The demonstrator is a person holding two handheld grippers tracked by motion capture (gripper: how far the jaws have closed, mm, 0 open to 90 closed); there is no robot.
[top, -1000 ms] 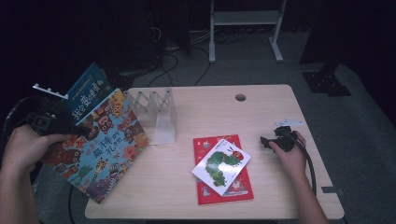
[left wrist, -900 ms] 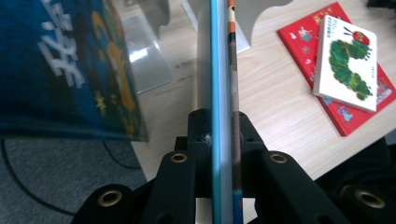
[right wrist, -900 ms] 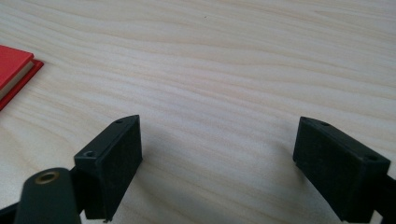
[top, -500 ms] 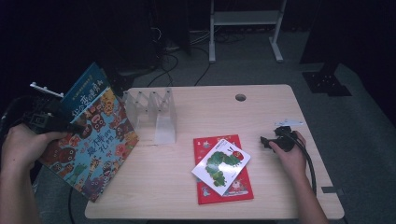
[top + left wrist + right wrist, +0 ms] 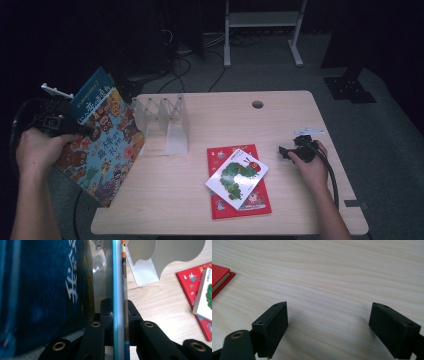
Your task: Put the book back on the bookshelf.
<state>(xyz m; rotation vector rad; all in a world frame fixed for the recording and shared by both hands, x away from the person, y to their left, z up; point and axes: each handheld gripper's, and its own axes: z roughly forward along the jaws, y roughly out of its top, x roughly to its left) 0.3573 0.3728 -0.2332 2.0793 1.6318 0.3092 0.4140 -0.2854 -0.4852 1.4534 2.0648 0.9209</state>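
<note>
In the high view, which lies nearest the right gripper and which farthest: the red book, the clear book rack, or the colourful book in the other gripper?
From the right gripper:
1. Red book, just to its left, mid-table.
2. Clear book rack, farther left, toward the back.
3. Colourful book, at the table's left edge.

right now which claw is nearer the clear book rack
Left. The left claw, clamped on two picture books, sits just left of the clear book rack; the right claw rests open across the table, beyond the red book.

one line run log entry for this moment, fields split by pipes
left gripper: shut on two books beside rack | right gripper: open, resting on table | caterpillar book: on red book
</note>
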